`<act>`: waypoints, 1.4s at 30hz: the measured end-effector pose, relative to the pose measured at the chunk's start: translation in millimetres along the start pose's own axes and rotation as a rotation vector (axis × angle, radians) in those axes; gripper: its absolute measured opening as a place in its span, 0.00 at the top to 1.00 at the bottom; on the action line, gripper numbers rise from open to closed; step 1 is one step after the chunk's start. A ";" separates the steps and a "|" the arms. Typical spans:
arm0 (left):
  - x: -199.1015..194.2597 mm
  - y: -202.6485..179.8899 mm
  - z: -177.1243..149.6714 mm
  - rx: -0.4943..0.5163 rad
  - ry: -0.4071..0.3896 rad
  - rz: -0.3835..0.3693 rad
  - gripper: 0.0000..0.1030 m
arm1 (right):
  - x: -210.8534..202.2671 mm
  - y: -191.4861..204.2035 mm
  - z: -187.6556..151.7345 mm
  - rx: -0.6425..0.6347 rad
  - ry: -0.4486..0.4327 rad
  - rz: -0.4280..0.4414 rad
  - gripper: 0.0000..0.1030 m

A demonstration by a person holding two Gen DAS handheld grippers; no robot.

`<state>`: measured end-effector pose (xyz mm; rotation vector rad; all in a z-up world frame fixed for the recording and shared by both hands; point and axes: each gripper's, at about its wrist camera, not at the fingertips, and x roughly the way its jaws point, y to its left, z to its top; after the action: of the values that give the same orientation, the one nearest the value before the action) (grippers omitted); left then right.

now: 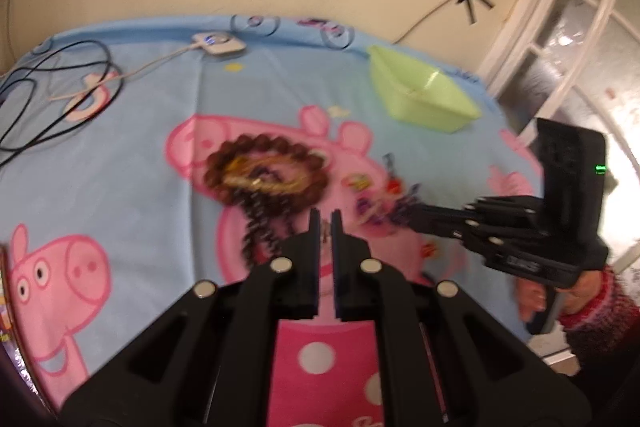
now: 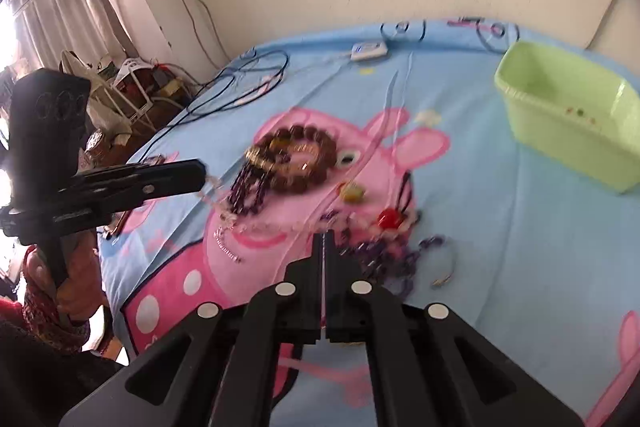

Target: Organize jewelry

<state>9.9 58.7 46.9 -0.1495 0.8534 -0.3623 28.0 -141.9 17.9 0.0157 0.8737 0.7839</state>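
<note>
Jewelry lies on a blue cartoon-pig bedsheet (image 1: pixel 140 155). A brown bead bracelet (image 1: pixel 264 171) (image 2: pixel 300 163) rings gold pieces, with a dark beaded tassel (image 2: pixel 248 191) below it. Purple beads (image 2: pixel 384 251) (image 1: pixel 384 211) and a red bead (image 2: pixel 387 219) lie to the right. My left gripper (image 1: pixel 325 223) (image 2: pixel 202 173) is shut on a thin silvery chain (image 2: pixel 224 219) that hangs from its tip. My right gripper (image 2: pixel 324 239) (image 1: pixel 414 213) is shut with its tip at the purple beads; blur hides whether it pinches anything. A green plastic basin (image 1: pixel 424 95) (image 2: pixel 568 115) stands at the far right.
Black cables (image 1: pixel 60 87) and a white controller with a cord (image 1: pixel 218 43) (image 2: pixel 368 50) lie at the sheet's far edge by the wall. Floor clutter (image 2: pixel 124 83) sits left of the bed, a glazed door (image 1: pixel 568 39) to the right. Hands in patterned sleeves hold both grippers.
</note>
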 end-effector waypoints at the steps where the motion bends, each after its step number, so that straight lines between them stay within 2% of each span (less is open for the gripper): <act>1: 1.8 2.8 -1.8 -0.003 0.005 0.016 0.96 | 1.4 2.9 -1.9 -0.001 0.003 0.010 1.00; 2: 3.5 4.9 -3.3 -0.006 0.010 0.029 0.96 | 3.2 6.3 -3.6 -0.004 0.007 0.018 1.00; 3: 5.9 8.0 -5.0 -0.011 0.016 0.042 0.96 | 5.2 10.7 -5.6 -0.008 0.014 0.030 0.92; 4: 7.2 9.6 -5.8 -0.015 0.019 0.048 0.96 | 6.4 13.5 -6.9 -0.009 0.017 0.040 0.75; 5: 8.2 11.5 -7.1 -0.018 0.022 0.054 0.96 | 7.3 17.0 -8.5 -0.011 0.017 0.048 0.72; 9: 9.8 17.5 -10.4 -0.028 0.028 0.072 0.96 | 11.1 34.9 -11.3 -0.105 0.029 -0.016 0.72; 14: 5.7 19.9 -11.7 -0.035 0.021 0.074 0.96 | 4.9 37.1 -4.9 -0.175 -0.008 -0.105 0.72; 17: 1.5 20.9 -11.9 -0.047 0.015 0.060 0.96 | 6.1 37.7 -2.0 -0.225 0.001 -0.139 0.72; 19: -4.3 21.8 -10.7 -0.070 0.012 0.023 0.96 | 11.1 41.1 -2.4 -0.264 0.011 -0.157 0.72; 21: -15.0 23.4 -7.4 -0.101 -0.006 -0.035 0.96 | 15.6 44.3 -2.7 -0.281 0.019 -0.155 0.72; 23: -26.2 21.8 -3.4 -0.107 -0.032 -0.061 0.96 | 17.2 49.5 -2.2 -0.284 0.013 -0.130 0.72; 26: -40.2 16.6 1.9 -0.098 -0.062 -0.079 0.96 | 19.2 63.1 -2.1 -0.325 0.000 -0.102 0.72; 30: -49.1 9.0 5.4 -0.082 -0.078 -0.093 0.96 | 32.1 74.0 1.8 -0.362 0.007 -0.120 0.68; 34: -59.2 2.2 6.3 -0.075 -0.094 -0.131 0.96 | 47.8 61.1 15.5 -0.335 0.025 -0.186 0.69; 35: -62.9 0.5 6.9 -0.072 -0.101 -0.142 0.96 | 49.6 54.0 19.7 -0.307 0.026 -0.182 0.75; 36: -66.7 -0.8 7.4 -0.067 -0.110 -0.151 0.96 | 51.2 44.0 25.7 -0.267 0.027 -0.179 1.00; 38: -71.2 -2.5 7.8 -0.058 -0.118 -0.156 0.96 | 47.3 27.4 33.8 -0.168 0.027 -0.135 1.00; 39: -71.9 -3.4 8.4 -0.054 -0.122 -0.152 0.96 | 38.2 18.4 38.8 -0.101 0.005 -0.084 1.00; 42: -66.2 -4.2 13.9 -0.053 -0.114 -0.151 0.96 | 12.3 11.1 50.0 -0.030 -0.053 -0.028 1.00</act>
<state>-20.4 79.1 104.0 -0.2823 0.7415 -0.4683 60.6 -111.6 46.1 -0.0024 0.8108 0.7668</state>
